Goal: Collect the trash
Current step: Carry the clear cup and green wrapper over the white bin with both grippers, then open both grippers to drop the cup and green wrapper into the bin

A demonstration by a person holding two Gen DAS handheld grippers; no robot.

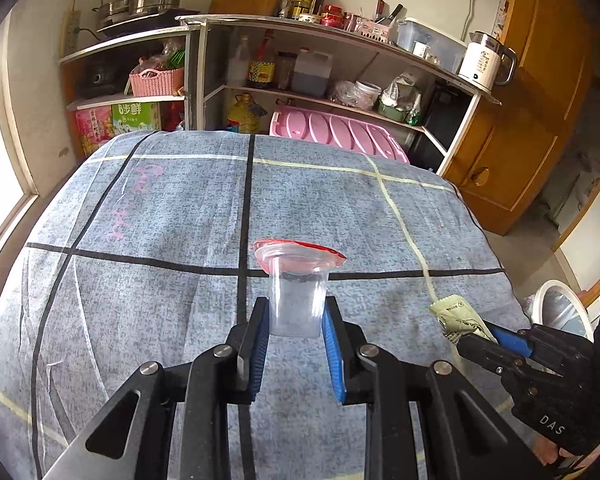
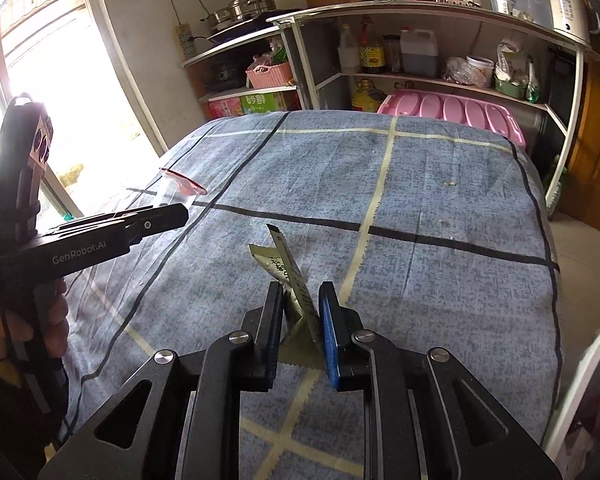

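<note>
Left gripper clamping clear cup, right gripper pinching green wrapper, both above checked cloth. Carrying toward white bin at right; keeping cup upright, grips steady.

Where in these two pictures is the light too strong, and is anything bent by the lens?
Left wrist view: the window at the left edge is burnt white; the shelf top curves, bent by the fisheye; the clear cup in the left gripper is sharp. Right wrist view: the window glares, washing out detail; the wrapper stays readable.
</note>
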